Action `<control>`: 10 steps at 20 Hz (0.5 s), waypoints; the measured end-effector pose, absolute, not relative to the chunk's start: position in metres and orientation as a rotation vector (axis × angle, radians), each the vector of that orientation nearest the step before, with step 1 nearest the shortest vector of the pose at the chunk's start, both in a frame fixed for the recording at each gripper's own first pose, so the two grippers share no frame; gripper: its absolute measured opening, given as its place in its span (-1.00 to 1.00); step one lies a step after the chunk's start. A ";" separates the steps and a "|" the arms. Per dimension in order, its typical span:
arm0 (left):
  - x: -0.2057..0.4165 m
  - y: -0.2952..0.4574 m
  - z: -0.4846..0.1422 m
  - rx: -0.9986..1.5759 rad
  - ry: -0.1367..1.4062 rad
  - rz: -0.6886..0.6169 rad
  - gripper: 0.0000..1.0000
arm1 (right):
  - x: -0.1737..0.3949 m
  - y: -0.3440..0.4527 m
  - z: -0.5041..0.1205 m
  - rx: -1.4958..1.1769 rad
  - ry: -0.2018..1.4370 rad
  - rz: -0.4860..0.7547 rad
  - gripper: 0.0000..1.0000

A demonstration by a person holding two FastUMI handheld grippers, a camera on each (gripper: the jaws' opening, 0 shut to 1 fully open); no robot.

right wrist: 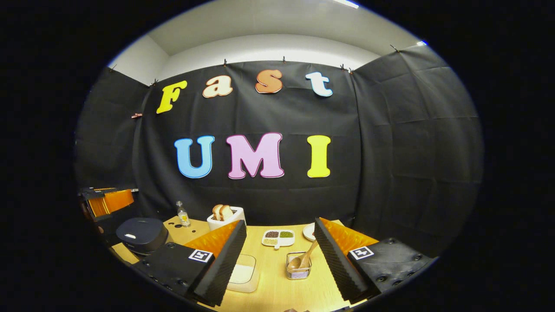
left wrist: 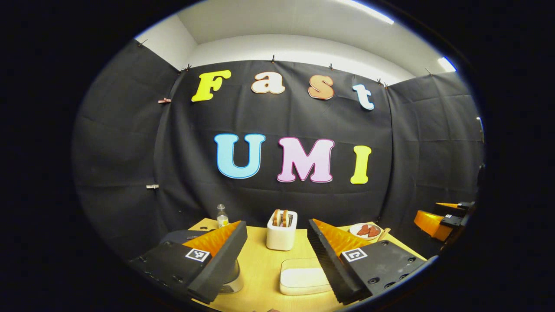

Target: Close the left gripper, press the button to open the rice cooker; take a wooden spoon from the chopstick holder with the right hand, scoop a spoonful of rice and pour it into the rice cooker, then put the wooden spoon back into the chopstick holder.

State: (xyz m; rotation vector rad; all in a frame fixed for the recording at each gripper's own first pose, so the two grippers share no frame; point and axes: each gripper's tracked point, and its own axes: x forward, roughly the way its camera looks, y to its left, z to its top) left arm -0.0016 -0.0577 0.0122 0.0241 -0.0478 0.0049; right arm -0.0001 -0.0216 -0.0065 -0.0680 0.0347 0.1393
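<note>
The rice cooker (right wrist: pixel 141 234), dark with its lid down, stands at the table's left in the right gripper view. In the left gripper view the rice cooker (left wrist: pixel 175 236) is mostly hidden behind my left finger. A wooden spoon (right wrist: pixel 307 255) leans in the wire chopstick holder (right wrist: pixel 298 269), just ahead between my right fingers. Behind the holder lies a white divided dish (right wrist: pixel 278 237) of grains. My left gripper (left wrist: pixel 276 225) is open and holds nothing. My right gripper (right wrist: pixel 281 223) is open and holds nothing as well. Each gripper also shows far off in the other's view: right gripper (left wrist: pixel 438 219), left gripper (right wrist: pixel 106 199).
A white toaster (left wrist: pixel 282 232) with bread stands mid-table near the back wall, a small bottle (left wrist: pixel 222 215) to its left. A flat white tray (left wrist: pixel 301 277) lies near the front. A plate (left wrist: pixel 366 230) with red pieces sits at the back right on the wooden table (left wrist: pixel 260 264).
</note>
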 end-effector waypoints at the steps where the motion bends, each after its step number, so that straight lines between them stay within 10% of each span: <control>1: -0.008 -0.053 0.007 0.007 -0.032 -0.003 0.83 | -0.008 -0.015 -0.006 -0.061 0.038 0.129 0.96; 10: -0.017 -0.002 -0.011 -0.040 0.001 0.016 0.90 | -0.050 -0.012 -0.002 -0.052 0.042 0.038 0.96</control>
